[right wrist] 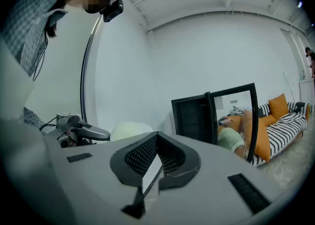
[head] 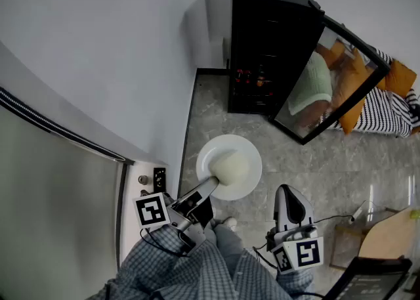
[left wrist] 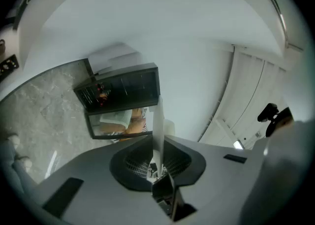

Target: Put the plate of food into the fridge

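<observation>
Currently the left gripper (head: 210, 184) is clamped on the plate (head: 248, 153) rim, with the food (head: 231, 167) on it, in front of the open fridge (head: 262, 49). Right gripper (head: 287, 192) is closed and empty, farther from the fridge.

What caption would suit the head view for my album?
Left claw grips a white plate of pale food by its rim, open glass-door fridge ahead; right claw shut and empty.
</observation>
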### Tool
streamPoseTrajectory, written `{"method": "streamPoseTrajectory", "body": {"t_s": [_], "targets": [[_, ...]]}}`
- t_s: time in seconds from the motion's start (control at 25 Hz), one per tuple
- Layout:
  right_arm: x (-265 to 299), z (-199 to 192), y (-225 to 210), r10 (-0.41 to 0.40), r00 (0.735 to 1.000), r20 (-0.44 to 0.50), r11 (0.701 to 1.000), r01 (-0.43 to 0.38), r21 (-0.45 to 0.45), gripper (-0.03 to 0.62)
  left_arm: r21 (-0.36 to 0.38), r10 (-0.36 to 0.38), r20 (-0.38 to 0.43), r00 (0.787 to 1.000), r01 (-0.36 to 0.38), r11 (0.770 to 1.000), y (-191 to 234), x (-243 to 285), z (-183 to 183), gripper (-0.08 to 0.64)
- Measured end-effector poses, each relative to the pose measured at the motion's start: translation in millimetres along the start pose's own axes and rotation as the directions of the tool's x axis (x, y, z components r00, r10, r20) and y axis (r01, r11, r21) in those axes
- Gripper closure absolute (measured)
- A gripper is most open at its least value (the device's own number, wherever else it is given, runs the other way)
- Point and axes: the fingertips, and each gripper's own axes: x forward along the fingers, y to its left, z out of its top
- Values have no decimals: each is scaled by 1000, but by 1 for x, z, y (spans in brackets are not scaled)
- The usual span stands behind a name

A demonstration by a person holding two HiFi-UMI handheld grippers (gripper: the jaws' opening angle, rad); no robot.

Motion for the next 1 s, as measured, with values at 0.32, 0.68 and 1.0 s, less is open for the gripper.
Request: {"method": "streamPoseTrajectory", "body": {"t_s": [0.32, 0.68, 1.0], "targets": [[-7, 17, 13, -4, 999, 42, 1000, 4, 1, 584, 19, -32, -21, 999, 33, 999, -16, -1, 2, 520], [3, 20, 10, -69, 996, 51, 992, 63, 112, 584, 30, -41, -52, 998, 43, 999, -15, 3, 11, 520], [12, 4, 9, -72, 997, -6, 922, 69, 381, 583, 13, -50, -53, 997, 50, 999, -13, 3, 12, 520]]}}
